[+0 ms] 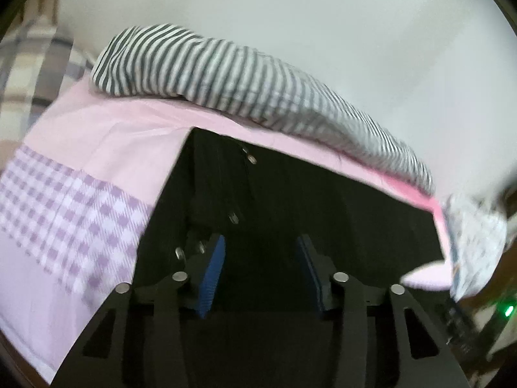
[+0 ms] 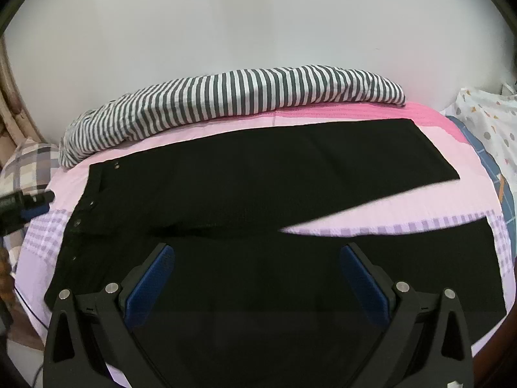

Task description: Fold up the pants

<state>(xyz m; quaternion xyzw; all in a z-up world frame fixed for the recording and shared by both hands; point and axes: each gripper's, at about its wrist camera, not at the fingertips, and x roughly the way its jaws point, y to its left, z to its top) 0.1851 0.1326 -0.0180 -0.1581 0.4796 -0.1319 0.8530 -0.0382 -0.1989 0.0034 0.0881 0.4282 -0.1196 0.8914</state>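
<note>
Black pants (image 2: pixel 245 194) spread flat on a pink bed cover (image 2: pixel 371 207), both tongs above them.

Right tongs (image 2: pixel 258 278) hang wide open over the near leg, blue pads clear of the cloth; left tongs (image 1: pixel 260 274) stand partly open at the waistband end by the snaps (image 1: pixel 252 159), nothing visibly between the pads, though the picture is blurred; the legs part in a V toward 3 o'clock; a striped pillow (image 2: pixel 232 103) lies at 12 o'clock, beyond the pants, against the wall (image 2: pixel 258 26).
</note>
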